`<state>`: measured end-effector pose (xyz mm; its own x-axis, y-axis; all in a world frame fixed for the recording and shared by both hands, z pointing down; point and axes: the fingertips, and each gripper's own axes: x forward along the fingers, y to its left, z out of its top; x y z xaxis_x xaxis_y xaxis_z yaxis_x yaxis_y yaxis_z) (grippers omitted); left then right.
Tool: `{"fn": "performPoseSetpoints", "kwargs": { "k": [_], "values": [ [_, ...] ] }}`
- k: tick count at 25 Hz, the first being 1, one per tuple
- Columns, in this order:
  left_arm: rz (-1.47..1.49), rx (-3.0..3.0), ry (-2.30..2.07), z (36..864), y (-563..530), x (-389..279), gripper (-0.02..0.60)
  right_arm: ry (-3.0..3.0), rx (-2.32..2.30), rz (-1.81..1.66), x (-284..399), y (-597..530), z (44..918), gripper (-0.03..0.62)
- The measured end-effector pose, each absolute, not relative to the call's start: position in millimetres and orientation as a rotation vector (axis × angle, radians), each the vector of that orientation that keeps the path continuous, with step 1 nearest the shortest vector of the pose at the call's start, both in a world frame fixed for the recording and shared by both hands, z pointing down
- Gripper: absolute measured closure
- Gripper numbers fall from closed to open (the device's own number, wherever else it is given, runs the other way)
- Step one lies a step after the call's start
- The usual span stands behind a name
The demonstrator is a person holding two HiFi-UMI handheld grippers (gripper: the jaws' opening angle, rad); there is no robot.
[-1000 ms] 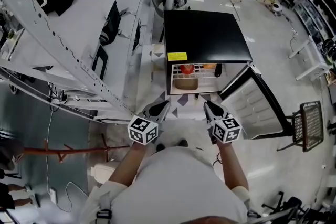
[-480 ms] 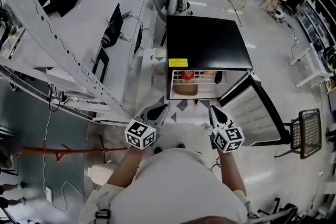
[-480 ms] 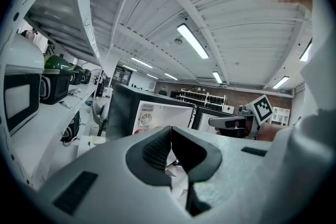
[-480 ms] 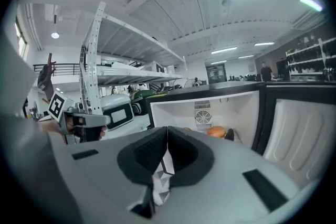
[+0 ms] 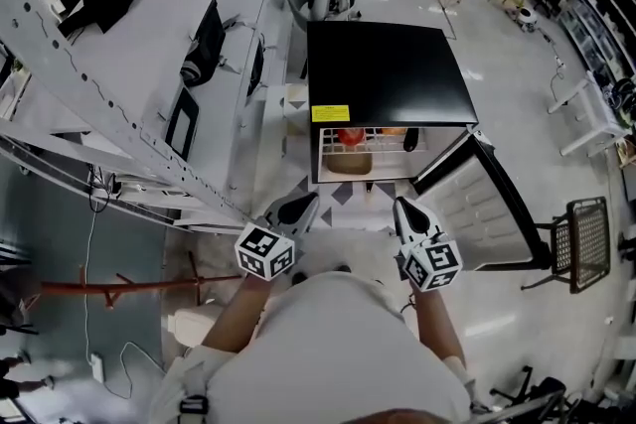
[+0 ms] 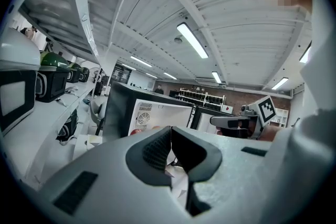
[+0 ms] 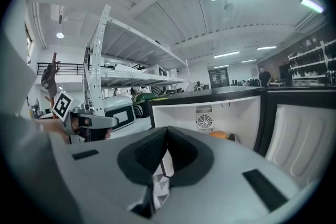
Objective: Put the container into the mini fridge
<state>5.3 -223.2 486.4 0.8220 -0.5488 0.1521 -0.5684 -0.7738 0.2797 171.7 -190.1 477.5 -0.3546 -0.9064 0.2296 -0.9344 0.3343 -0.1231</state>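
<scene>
Container [image 5: 350, 161] sits inside the open fridge [image 5: 388, 74], top middle.
Left gripper [image 5: 306, 203] jaws are closed and empty; right gripper [image 5: 401, 206] jaws just closed, empty too.

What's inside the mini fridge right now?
On the wire shelf: a red item, an orange one and a dark bottle-like thing; a tan container sits lower down. The rear is hidden under the mini fridge top.

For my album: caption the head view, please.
Shut left gripper and shut right gripper face the open mini fridge.
</scene>
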Motion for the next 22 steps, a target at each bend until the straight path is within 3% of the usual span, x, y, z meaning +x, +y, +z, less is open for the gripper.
{"fn": "performPoseSetpoints", "kwargs": {
  "k": [22],
  "values": [
    [0.057, 2.666, -0.858, 490, -238, 7, 0.577, -2.472, 1.723, 0.398, 176, -205, 481, 0.588]
  ]
}}
